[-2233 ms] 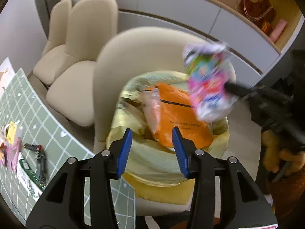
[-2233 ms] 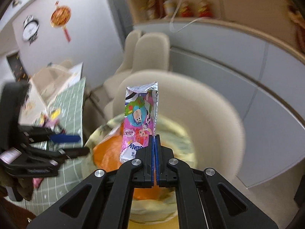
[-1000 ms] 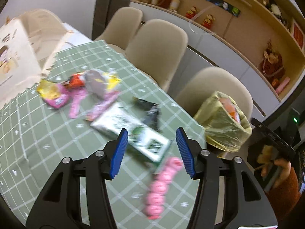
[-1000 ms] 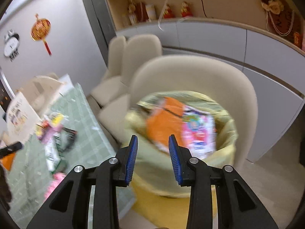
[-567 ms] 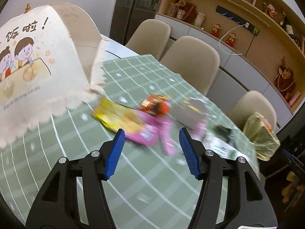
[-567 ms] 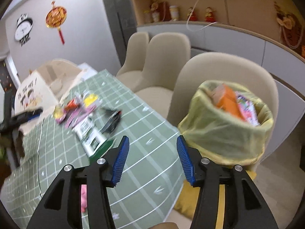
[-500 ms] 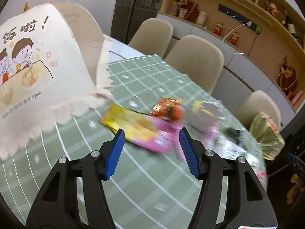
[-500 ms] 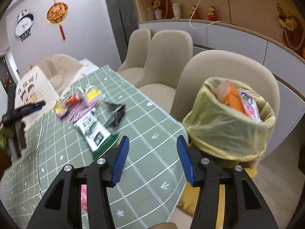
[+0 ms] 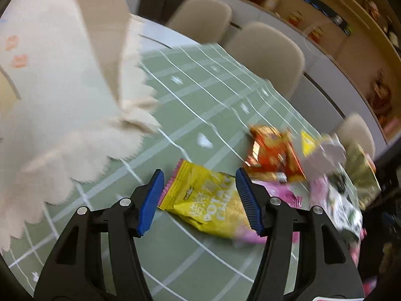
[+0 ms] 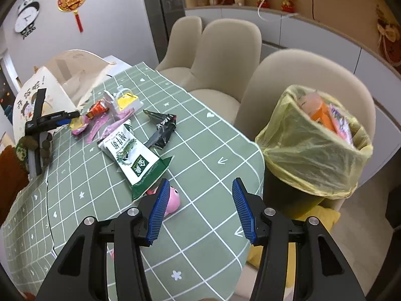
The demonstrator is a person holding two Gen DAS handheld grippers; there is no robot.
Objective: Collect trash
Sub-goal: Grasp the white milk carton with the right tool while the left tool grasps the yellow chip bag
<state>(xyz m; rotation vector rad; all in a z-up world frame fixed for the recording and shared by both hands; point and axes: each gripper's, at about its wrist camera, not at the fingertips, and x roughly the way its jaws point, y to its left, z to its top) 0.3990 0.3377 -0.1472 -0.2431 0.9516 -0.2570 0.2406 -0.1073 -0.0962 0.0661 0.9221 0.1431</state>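
Left gripper, black with blue ribbed pads, jaws spread wide and gripping nothing, aimed straight down at a yellow crinkly foil snack packet flat on the green grid-pattern tablecloth. Packet sits right between the two pads, so probably lined up for a pinch on that one next. Looks low over the cloth but contact impossible to call, picture pretty smeared. Just beyond the yellow packet: an orange-red foil wrapper, with a pink plastic wrapper tucked under the packet's far right edge. Left of the packet, a big cream paper bag with a zigzag edge, lying on the table, not obviously trash.

Over to the right wrist view. Right gripper, same black-and-blue build, also wide apart and empty, hanging over the near edge of the tablecloth. Yellow packet far off up the table from here, right by the other gripper. Between that packet and this gripper: a white-and-green long pouch, a crumpled black wrapper, and a small pink rounded thing poking out just beside the left pad. Well right of all that, off the table edge, a bin lined with a yellow plastic bag parked on a cream chair, already holding orange and pink wrappers. Handy spot, close to the table edge, so short carry for each piece.
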